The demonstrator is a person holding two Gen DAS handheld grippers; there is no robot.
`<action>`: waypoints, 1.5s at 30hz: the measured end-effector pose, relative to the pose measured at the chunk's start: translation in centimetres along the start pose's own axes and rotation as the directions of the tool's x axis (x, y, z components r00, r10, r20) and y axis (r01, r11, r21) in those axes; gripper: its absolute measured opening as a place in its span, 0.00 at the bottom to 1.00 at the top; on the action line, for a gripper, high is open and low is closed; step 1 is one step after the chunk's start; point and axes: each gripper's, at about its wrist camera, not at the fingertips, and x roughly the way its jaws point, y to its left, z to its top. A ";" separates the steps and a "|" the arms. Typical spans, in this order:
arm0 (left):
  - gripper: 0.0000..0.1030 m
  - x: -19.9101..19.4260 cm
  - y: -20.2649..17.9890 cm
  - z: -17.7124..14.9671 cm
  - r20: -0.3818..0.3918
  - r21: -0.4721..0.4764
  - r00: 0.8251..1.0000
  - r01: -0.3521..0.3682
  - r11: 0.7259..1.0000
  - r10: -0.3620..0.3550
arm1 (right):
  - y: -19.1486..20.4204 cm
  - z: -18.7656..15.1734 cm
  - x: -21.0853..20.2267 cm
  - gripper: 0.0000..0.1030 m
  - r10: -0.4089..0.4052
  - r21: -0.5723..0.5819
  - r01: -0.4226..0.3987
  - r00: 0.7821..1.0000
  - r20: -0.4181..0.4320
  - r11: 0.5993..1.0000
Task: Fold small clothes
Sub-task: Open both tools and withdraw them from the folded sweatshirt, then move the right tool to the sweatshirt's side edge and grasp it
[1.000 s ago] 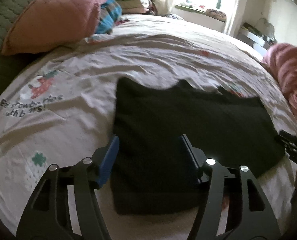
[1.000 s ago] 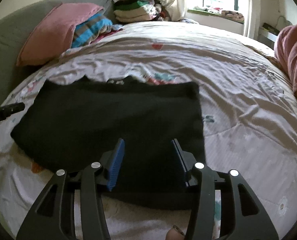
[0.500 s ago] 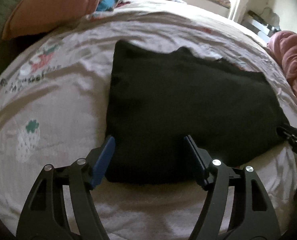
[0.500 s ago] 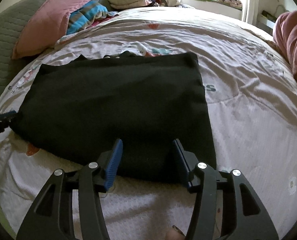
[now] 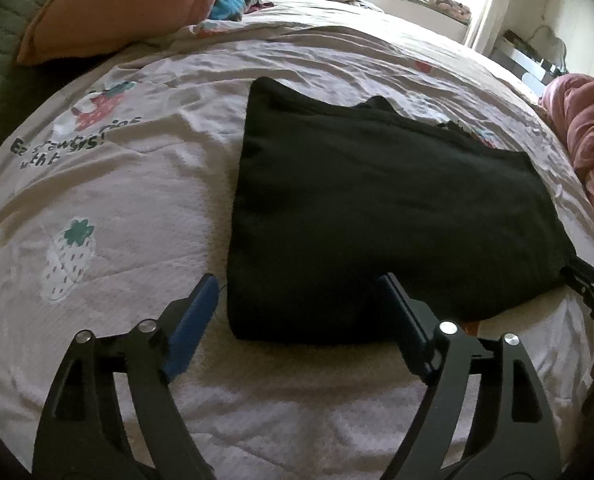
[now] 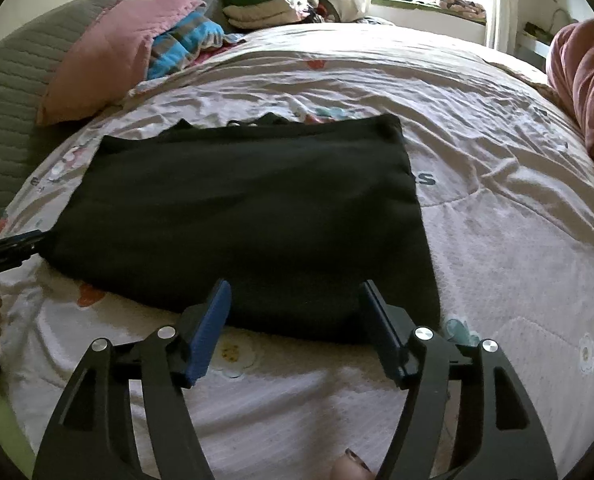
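Lying flat on the bed (image 5: pixel 137 184), the black garment (image 5: pixel 377 208) runs its long axis left to right, its near edge just ahead of both claws. The left claw (image 5: pixel 301 320) hangs with fingers apart, straddling the near-left corner; the right claw (image 6: pixel 297 316) hangs likewise spread and empty, over the near edge towards the right corner. Each claw is nearest its own end, so a far-going fold probably suits both together.

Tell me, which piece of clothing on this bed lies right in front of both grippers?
The black garment, folded flat on the strawberry-print sheet. The folded clothes pile sits far off by the window.
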 end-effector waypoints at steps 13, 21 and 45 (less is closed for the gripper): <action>0.91 -0.7 3.0 0.7 0.030 -0.091 0.998 -0.044 0.995 0.047 | 8.1 0.4 -0.8 0.89 0.084 -0.184 -0.074 0.995 0.045 0.980; 0.91 -1.0 5.4 1.3 0.037 -0.150 0.998 -0.047 0.988 0.054 | 14.0 0.1 0.5 0.89 0.134 -0.308 -0.120 0.991 0.026 0.944; 0.91 0.3 7.8 4.6 0.072 -0.149 0.997 -0.011 0.989 0.022 | 25.1 -0.5 6.2 0.89 0.075 -0.626 -0.033 0.996 0.041 0.779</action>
